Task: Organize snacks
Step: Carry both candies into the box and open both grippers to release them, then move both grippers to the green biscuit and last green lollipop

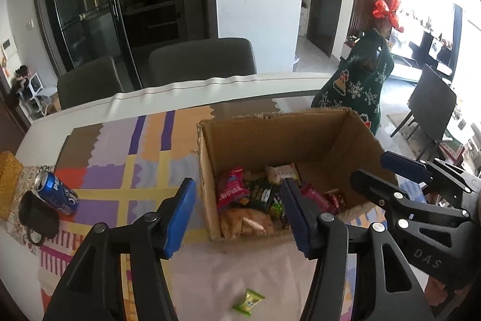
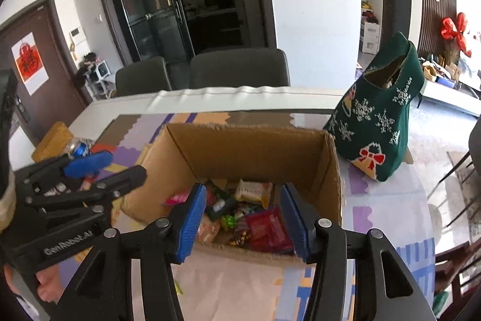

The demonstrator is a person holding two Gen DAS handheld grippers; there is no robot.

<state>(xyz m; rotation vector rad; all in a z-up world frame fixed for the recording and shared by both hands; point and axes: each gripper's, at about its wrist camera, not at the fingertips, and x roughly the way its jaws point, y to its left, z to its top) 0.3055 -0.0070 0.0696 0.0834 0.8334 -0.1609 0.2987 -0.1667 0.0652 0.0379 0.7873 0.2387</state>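
Table [image 1: 90,116]: patchwork cloth, cardboard box [image 1: 270,140] | dining chairs behind | both tools apart, empty

Matt corrugated cardboard box [image 1: 300,137], glossy plastic snack wrappers [image 2: 264,227], knitted cloth stocking [image 2: 381,122].

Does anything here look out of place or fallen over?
Yes. One green candy lies alone on the mat, outside the cardboard box that holds the other snacks. A blue soda can lies on its side next to a dark mug.
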